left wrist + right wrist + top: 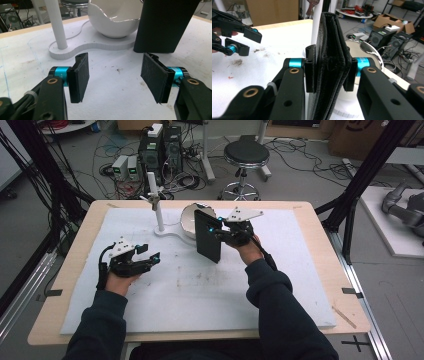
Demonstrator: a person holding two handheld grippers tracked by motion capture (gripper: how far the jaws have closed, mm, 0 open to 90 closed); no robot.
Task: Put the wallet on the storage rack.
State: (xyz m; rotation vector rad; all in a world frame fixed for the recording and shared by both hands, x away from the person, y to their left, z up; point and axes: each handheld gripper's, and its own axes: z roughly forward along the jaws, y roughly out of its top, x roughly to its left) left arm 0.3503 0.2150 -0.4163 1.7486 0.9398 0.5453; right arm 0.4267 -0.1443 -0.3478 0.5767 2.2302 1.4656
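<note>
A black folded wallet [206, 236] stands upright on the white mat, just in front of a white bowl [189, 220]. My right gripper [216, 227] is shut on the wallet's upper part. In the right gripper view both pads press the wallet [332, 62] from either side, with my right gripper [329, 70] level. My left gripper [149, 253] hovers low over the mat at the left, open and with nothing in it. In the left gripper view, the left gripper [116, 77] faces the wallet [162, 25] and bowl [112, 20], well short of both.
The bowl sits on a flat white base [95, 46] that also carries an upright white post [156, 205]. A white mat [200, 290] covers the wooden table [320, 220]. Beyond the far edge stand a stool [245, 155] and computer cases [160, 150] among cables.
</note>
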